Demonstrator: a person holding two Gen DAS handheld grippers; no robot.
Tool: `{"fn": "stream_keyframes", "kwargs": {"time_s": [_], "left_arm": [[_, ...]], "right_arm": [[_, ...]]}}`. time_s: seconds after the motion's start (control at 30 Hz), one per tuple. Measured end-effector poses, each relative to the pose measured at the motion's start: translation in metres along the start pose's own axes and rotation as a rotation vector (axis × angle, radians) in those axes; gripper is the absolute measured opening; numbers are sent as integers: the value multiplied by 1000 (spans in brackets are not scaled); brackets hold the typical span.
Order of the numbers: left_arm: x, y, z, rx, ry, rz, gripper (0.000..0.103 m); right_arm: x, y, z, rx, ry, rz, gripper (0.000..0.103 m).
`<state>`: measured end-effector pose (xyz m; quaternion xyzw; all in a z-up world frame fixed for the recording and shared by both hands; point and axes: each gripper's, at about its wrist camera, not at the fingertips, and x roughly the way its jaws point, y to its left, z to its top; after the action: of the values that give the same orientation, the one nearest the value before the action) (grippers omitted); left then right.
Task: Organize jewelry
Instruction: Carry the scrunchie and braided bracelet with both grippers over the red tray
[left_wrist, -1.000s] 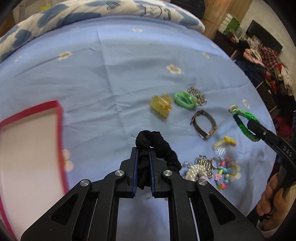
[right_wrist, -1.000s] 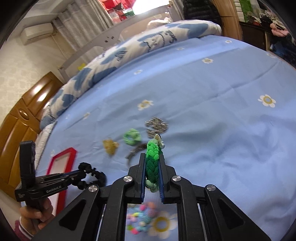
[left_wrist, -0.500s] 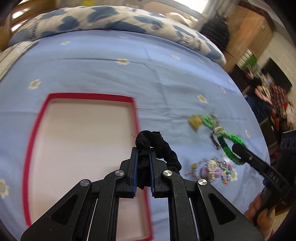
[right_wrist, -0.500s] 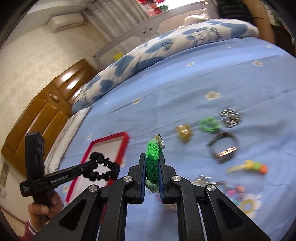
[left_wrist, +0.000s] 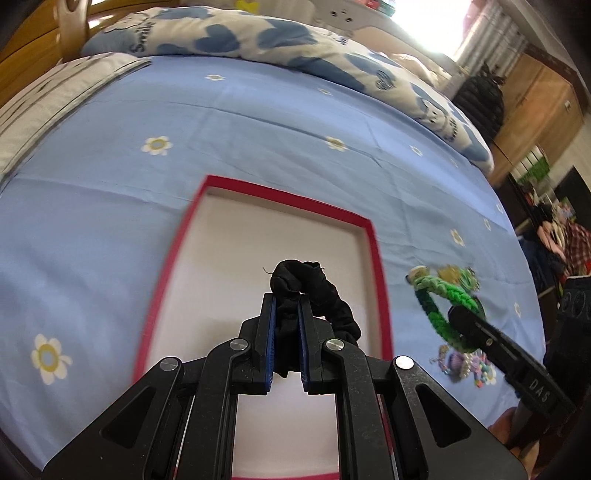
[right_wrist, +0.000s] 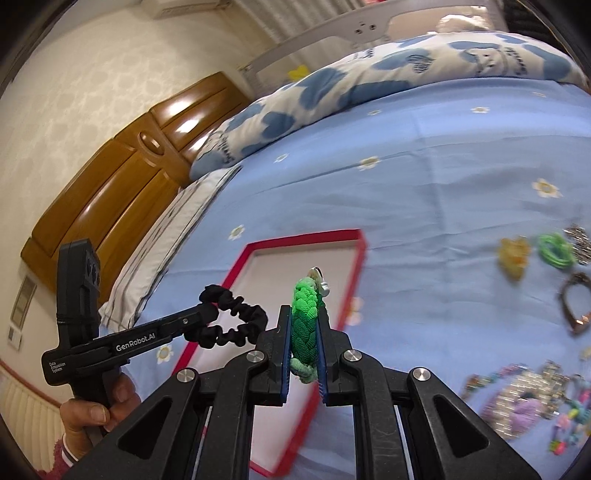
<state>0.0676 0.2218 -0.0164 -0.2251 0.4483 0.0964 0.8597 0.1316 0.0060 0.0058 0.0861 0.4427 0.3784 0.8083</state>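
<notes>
My left gripper (left_wrist: 287, 301) is shut on a black scrunchie (left_wrist: 312, 291) and holds it above the white inside of a red-rimmed tray (left_wrist: 284, 192). My right gripper (right_wrist: 302, 317) is shut on a green braided bracelet (right_wrist: 304, 317) and holds it over the tray's right rim (right_wrist: 356, 273). The bracelet also shows in the left wrist view (left_wrist: 441, 306), just right of the tray. The scrunchie (right_wrist: 236, 325) and the left gripper (right_wrist: 207, 319) show in the right wrist view, over the tray's left side.
The tray lies on a blue flowered bedsheet (left_wrist: 258, 122). Loose jewelry lies to its right: a yellow hair clip (right_wrist: 513, 256), a green hair tie (right_wrist: 554, 251), a watch-like band (right_wrist: 576, 306) and a heap of beads and pearls (right_wrist: 528, 402). A patterned duvet (left_wrist: 258, 37) lies at the back.
Both grippers have swung left from the jewelry pile to the tray, each still holding its item. The tray now fills the middle of the left wrist view.
</notes>
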Motion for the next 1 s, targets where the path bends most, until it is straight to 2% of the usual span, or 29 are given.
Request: {"fn": "stream_keyframes", "kwargs": {"time_s": [0.4, 0.7, 1.0], "left_arm": [[24, 42, -2, -52, 45, 44, 9], [40, 48, -15, -37, 98, 71, 10], [42, 53, -20, -33, 120, 87, 12]], "right_arm": [[66, 30, -6, -48, 112, 4, 11], [91, 32, -17, -63, 194, -14, 15], [99, 32, -27, -72, 225, -22, 15]]}}
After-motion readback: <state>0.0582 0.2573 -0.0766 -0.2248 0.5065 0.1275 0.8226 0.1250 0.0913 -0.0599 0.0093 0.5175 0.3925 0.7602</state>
